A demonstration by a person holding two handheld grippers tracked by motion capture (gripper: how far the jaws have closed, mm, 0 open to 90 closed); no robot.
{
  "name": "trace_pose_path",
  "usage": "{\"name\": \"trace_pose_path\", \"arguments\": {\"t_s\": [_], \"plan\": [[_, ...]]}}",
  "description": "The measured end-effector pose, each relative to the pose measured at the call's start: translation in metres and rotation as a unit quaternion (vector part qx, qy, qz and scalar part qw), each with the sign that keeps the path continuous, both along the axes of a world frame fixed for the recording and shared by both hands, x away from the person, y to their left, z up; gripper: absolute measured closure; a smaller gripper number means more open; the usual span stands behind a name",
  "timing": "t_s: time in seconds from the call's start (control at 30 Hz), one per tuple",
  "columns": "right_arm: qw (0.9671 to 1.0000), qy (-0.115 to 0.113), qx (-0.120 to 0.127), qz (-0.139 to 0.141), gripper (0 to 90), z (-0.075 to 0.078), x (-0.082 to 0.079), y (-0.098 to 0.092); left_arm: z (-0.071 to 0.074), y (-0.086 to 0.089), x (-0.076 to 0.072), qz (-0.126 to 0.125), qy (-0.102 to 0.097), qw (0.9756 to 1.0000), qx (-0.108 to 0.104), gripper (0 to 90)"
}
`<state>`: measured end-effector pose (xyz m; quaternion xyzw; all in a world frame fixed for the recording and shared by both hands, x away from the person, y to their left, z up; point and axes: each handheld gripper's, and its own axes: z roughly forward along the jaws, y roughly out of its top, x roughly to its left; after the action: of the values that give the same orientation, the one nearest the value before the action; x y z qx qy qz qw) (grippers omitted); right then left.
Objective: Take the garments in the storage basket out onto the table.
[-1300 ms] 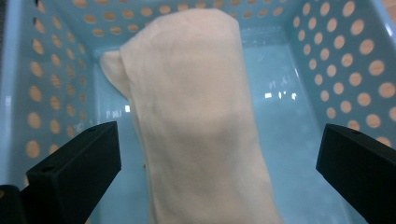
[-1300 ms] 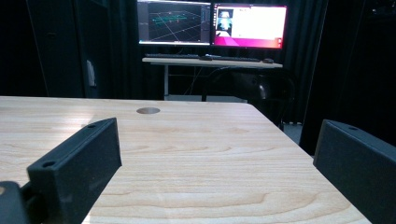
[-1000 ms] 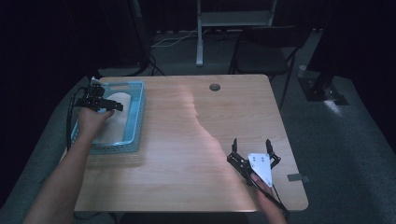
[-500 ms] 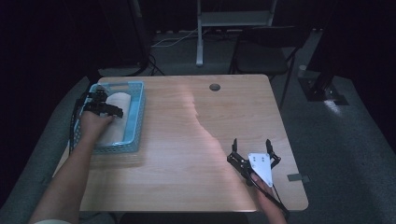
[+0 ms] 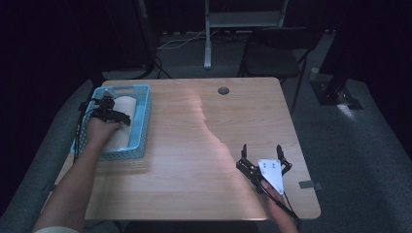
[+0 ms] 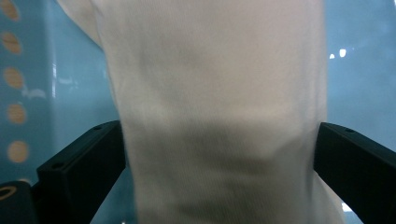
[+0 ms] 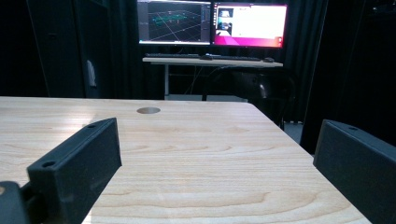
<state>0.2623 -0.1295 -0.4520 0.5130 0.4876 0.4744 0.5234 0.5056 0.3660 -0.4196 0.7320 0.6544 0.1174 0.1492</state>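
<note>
Left gripper view: jaws spread wide, one each side of a white cloth [image 6: 215,112] that runs up the middle of the frame, 6 to 12 o'clock. Cloth sits between the jaws; the edges look to be at or just inside the jaw faces, but I can't tell if they are touching. No pinch visible, so I read the left gripper as open around the cloth, not holding it. Blue basket wall [image 6: 42,84] with round holes sits behind, at 9 o'clock.

High view, near to far: right gripper [image 5: 263,156] at 5 o'clock on the table [image 5: 204,145], near the front right corner, jaws wide apart and empty, pointing to 12. Right hand behind it, low, wrist off the table edge. It is well apart from the cloth, so not the working hand.

Left forearm comes in from 7 o'clock and reaches up into the basket [image 5: 141,121] at 9 o'clock on the table. Left gripper [image 5: 111,108] is down inside the basket over the cloth [image 5: 125,104], pointing toward 12. The cloth's long axis runs roughly 6 to 12, same line as the jaws.

Judgement: next move is a close on the cloth, then a lift out. Jaws already straddle it, so no realignment needed. Risk: soft fabric, grip may catch one layer.

Right gripper view: bare table ahead, monitors [image 7: 212,23] far off at 12.
</note>
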Motion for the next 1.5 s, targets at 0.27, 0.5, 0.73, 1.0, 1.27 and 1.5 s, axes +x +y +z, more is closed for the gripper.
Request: {"name": "trace_pose_path", "arguments": {"t_s": [0.27,0.5,0.73,1.0,1.27,1.5], "plan": [[1.0,0.0,0.0,0.0,0.2,0.0,0.0,0.0,-0.003,-0.007,0.0,-0.01,-0.009,0.9998,0.015,0.0],[1.0,0.001,0.0,0.0,0.2,0.0,0.0,0.0,-0.003,-0.01,0.0,-0.001,-0.004,0.9999,0.016,0.0],[1.0,0.0,-0.002,-0.001,0.2,0.0,0.0,0.0,0.008,-0.014,-0.003,-0.006,0.005,0.9999,0.006,28.1],[1.0,0.0,-0.003,-0.001,0.2,0.0,0.0,0.0,0.012,-0.003,-0.005,-0.021,0.003,0.9993,-0.029,61.0],[1.0,0.001,-0.001,-0.001,0.2,0.0,0.0,0.0,0.013,0.004,-0.003,-0.013,0.012,0.9984,-0.054,62.8],[1.0,0.002,0.0,0.0,0.2,0.0,0.0,0.0,0.018,0.01,-0.007,-0.012,0.014,0.9988,-0.046,63.4]]}}
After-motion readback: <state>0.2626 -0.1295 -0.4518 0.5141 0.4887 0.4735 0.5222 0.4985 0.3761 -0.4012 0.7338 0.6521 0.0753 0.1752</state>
